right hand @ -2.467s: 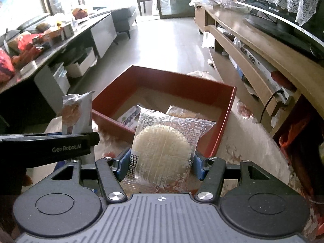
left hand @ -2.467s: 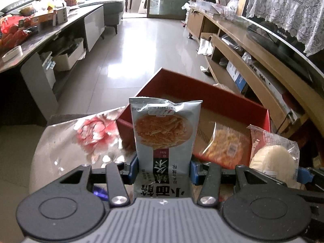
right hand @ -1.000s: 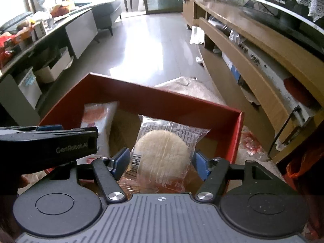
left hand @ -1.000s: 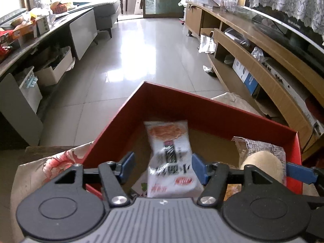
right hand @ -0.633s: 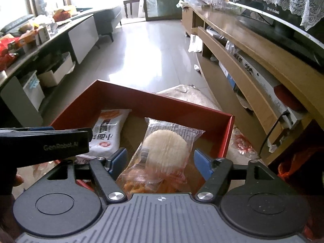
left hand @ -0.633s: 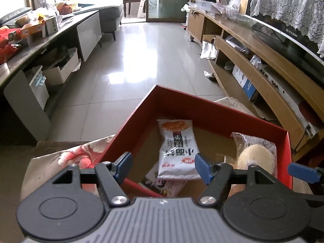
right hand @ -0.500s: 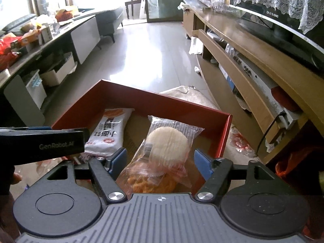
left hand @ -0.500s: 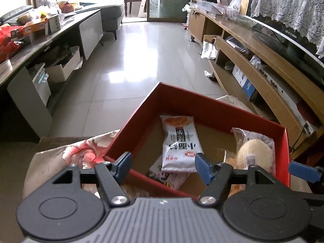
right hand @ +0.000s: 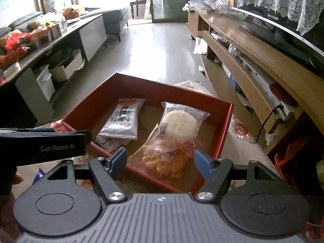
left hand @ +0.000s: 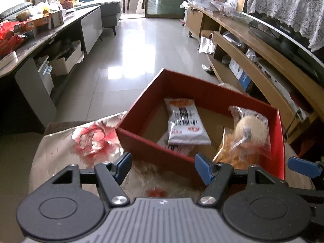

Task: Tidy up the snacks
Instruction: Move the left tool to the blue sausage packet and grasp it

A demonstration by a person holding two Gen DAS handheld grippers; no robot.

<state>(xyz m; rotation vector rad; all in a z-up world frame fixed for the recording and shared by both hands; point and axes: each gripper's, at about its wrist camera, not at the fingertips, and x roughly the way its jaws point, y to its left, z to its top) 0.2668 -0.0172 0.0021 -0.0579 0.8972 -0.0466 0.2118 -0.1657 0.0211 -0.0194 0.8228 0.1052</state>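
Note:
A red box (left hand: 154,151) (right hand: 224,129) stands on a flowered tablecloth (left hand: 89,139). Inside it lies a white noodle-snack packet (left hand: 185,123) (right hand: 124,119) at the left. To its right a clear packet with a round white rice cake (left hand: 250,129) (right hand: 180,125) rests on an orange snack bag (right hand: 166,160). My left gripper (left hand: 163,168) hangs open over the cloth at the box's near wall, nothing between its fingers. My right gripper (right hand: 161,160) is open too, just short of the near wall, with the rice cake packet lying free beyond it.
A long wooden TV bench (right hand: 263,66) with a screen runs along the right. A grey counter (left hand: 50,36) loaded with boxes and bags lines the left. Shiny tiled floor (left hand: 137,46) stretches ahead to a chair and glass door. The left gripper's body (right hand: 42,145) crosses the right view.
Both grippers let go of their packets, which now lie in the red box. Both have drawn back toward me and risen a little, so the box sits farther ahead.

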